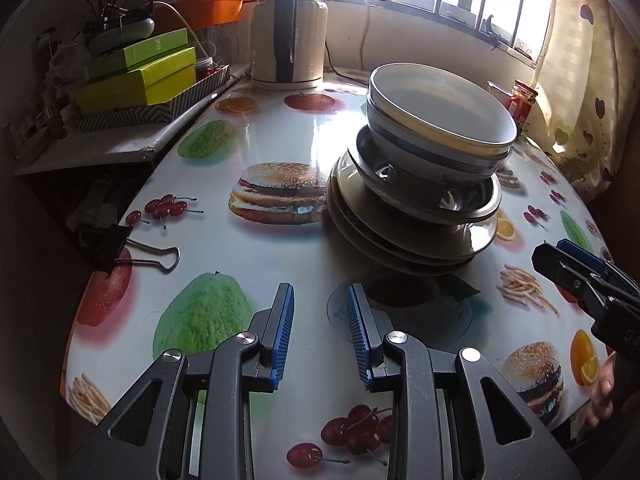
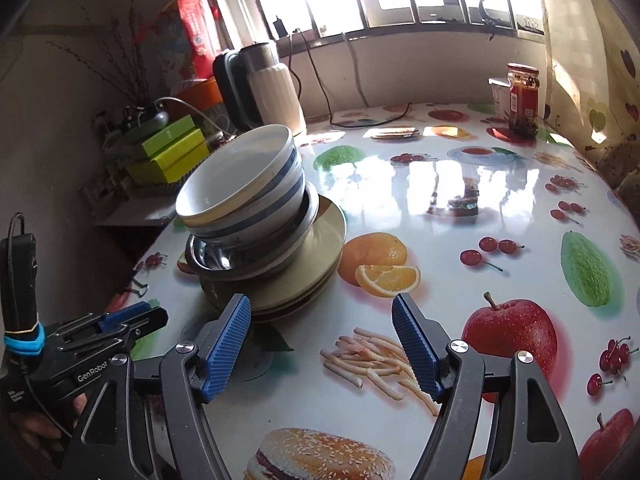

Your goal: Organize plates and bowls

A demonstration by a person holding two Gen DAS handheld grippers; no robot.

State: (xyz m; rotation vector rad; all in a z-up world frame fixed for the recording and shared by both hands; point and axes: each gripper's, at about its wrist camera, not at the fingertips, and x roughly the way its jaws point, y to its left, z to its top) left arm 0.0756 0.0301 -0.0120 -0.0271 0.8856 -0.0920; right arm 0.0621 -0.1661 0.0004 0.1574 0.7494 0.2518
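One stack stands on the table. Several beige plates [image 1: 360,216] [image 2: 320,248] lie at the bottom, a steel bowl [image 1: 440,196] [image 2: 212,260] rests on them, and two nested white bowls with blue stripes [image 1: 440,120] [image 2: 240,184] sit on top, tilted. My left gripper [image 1: 320,290] hovers over the tablecloth just in front of the stack, jaws a little apart and empty; in the right wrist view the left gripper [image 2: 148,314] shows at the lower left. My right gripper [image 2: 320,302] stands wide open and empty at the stack's near right side, its left finger close to the plate rims. The right gripper [image 1: 560,252] also shows in the left wrist view.
The table wears a glossy fruit-and-burger print cloth [image 1: 280,140]. An electric kettle [image 1: 288,32] stands at the back, green boxes [image 1: 140,76] on a side shelf to the left, a binder clip [image 1: 120,248] at the table's left edge, and a sauce jar [image 2: 522,100] at the far right.
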